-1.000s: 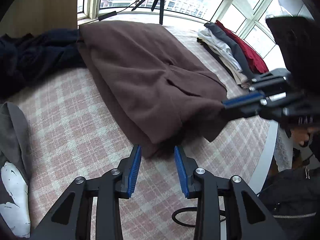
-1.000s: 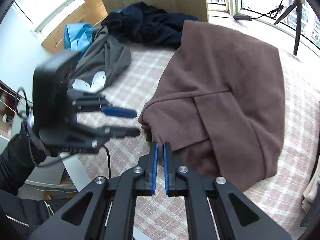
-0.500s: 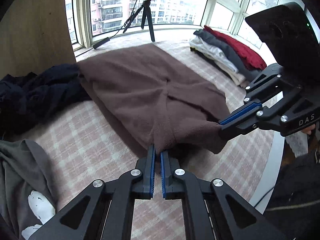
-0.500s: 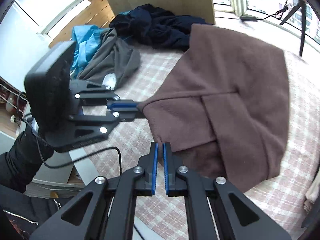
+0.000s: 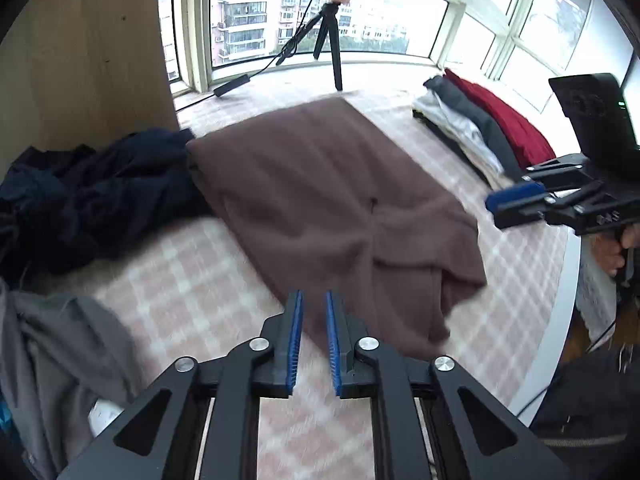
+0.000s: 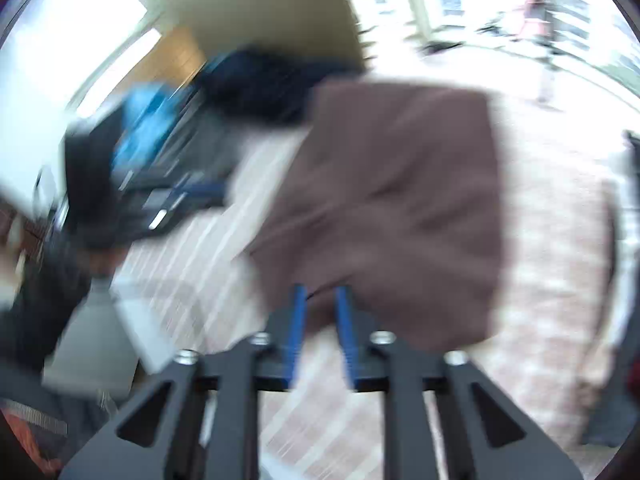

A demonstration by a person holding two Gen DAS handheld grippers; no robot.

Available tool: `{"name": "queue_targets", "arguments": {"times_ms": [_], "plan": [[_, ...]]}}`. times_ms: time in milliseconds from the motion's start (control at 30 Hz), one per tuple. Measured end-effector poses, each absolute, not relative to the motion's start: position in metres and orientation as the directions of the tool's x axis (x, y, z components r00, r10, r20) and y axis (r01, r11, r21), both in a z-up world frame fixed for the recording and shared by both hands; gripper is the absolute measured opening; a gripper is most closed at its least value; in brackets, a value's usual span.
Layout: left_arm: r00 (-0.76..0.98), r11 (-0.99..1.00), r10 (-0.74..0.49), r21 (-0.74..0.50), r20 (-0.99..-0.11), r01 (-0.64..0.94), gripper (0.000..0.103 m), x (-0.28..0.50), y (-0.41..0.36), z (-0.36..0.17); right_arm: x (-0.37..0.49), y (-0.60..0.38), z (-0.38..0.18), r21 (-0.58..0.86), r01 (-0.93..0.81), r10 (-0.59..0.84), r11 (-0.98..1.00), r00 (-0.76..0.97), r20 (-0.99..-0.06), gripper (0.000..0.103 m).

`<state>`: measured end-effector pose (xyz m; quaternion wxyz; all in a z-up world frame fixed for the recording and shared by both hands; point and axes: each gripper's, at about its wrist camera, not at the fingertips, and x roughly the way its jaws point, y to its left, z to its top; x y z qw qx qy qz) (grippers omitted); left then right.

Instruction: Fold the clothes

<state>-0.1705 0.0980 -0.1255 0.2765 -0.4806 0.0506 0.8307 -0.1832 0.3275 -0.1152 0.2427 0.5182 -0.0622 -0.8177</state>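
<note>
Both grippers have just let go of the brown garment (image 5: 332, 200). Half a second ago each was pinched on a near corner of it, holding the hem up off the bed (image 5: 180, 280); now the cloth has dropped and lies flat, folded over on itself, across the middle of the bed and reaching toward the window-side edge.

The left gripper (image 5: 312, 312) has just been opening and stands at a narrow gap, with nothing between its blue pads; the garment's near edge shows just beyond its tips. The right gripper (image 6: 322, 308) has also just been opening, a little wider, and is likewise empty (its own view is badly smeared by motion, so finer detail is lost). In the left view it hangs over the bed's right edge, apart from the cloth.

That release suggests one fold is done; the next is probably a fresh grasp for a second fold, or a move to the folded pile (image 5: 480, 136) at the far right corner. Unfolded clothes (image 5: 80, 192) wait at the left edge.

The only writing is small lettering on the right gripper's body, seemingly "DAS", too blurred to be sure.
</note>
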Motion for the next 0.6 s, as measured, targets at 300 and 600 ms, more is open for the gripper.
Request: {"name": "queue_targets", "arguments": {"times_ms": [300, 600], "plan": [[-0.291, -0.861, 0.351, -0.185, -0.890, -0.474, 0.016, -0.180, 0.101, -0.169, -0.204, 0.350, -0.177, 0.384, 0.247, -0.434, -0.890, -0.197, -0.879, 0.030], [-0.451, -0.921, 0.382, -0.292, -0.807, -0.257, 0.023, -0.210, 0.052, -0.120, -0.235, 0.398, -0.117, 0.433, 0.144, -0.447, -0.890, -0.457, -0.769, 0.043]]}}
